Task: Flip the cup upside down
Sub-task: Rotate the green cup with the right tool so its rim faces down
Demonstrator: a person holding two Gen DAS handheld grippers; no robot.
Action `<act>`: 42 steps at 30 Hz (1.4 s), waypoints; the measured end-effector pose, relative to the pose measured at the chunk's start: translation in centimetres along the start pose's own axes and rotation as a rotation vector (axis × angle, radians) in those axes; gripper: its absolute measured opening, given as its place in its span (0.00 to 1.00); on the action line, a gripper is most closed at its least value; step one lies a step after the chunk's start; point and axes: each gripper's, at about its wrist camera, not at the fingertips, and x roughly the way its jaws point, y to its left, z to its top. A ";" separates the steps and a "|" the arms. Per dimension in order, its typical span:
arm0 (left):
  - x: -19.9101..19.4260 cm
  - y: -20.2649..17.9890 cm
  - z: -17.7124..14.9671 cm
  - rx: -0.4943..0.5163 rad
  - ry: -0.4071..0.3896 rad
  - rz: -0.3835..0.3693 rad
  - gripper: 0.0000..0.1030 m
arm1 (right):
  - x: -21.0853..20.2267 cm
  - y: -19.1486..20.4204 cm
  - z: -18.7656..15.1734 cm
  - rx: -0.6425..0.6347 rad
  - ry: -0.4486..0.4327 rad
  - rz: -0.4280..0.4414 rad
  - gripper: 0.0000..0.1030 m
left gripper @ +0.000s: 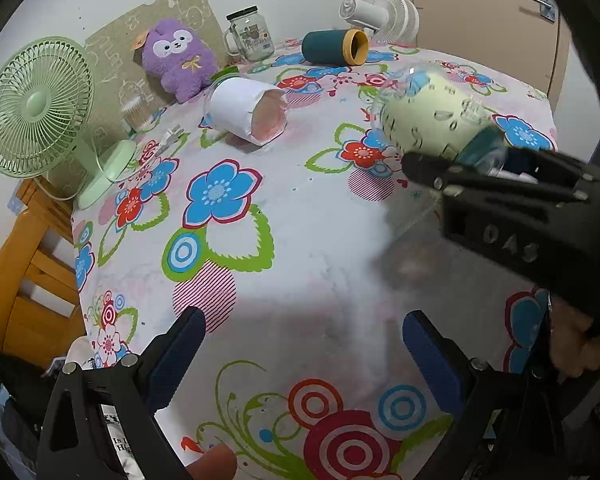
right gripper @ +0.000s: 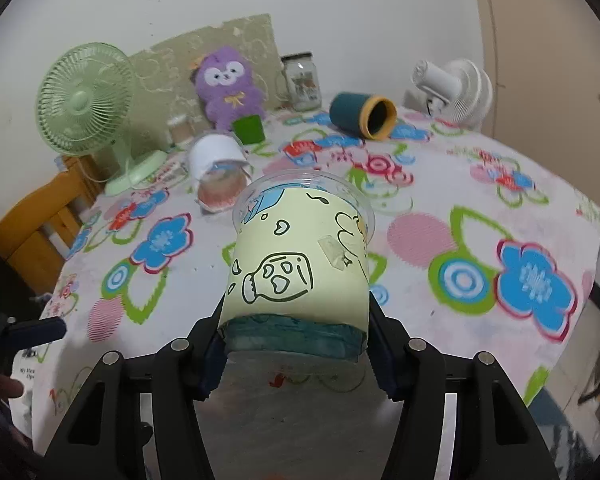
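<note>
Pinching its teal base, the right hand-held gripper (right gripper: 296,344) holds a clear, yellow-sleeved cup (right gripper: 300,256); left hand-held gripper (left gripper: 304,356) spread.

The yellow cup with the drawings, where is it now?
The yellow cup is off the table, held in the right hand-held gripper, with the tipped white cup lying behind it.

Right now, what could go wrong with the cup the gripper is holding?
The right gripper pinches only the bottom end of the clear plastic cup, so it might slip or crumple while turning. Swinging it down could also bump the white cup lying on the flowered tablecloth.
</note>
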 end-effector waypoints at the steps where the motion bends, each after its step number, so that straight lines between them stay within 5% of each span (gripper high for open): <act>1: 0.0 -0.1 0.0 0.000 -0.001 -0.003 0.97 | -0.3 -0.2 0.3 -0.008 -0.007 0.005 0.61; 10: -0.1 -0.9 0.7 0.009 -0.019 -0.010 0.97 | -2.1 -1.1 4.2 -0.263 0.059 0.104 0.61; 24: 0.1 -1.2 2.2 0.003 -0.044 -0.032 0.97 | -0.9 -2.1 6.4 -0.498 0.418 0.166 0.60; 32: 0.3 -1.1 2.3 -0.002 -0.043 -0.036 0.97 | 0.2 -2.8 7.6 -0.656 0.661 0.119 0.61; 42: 0.1 -2.8 3.2 0.061 -0.061 -0.012 0.97 | 1.6 -2.9 5.6 -0.797 0.785 0.086 0.61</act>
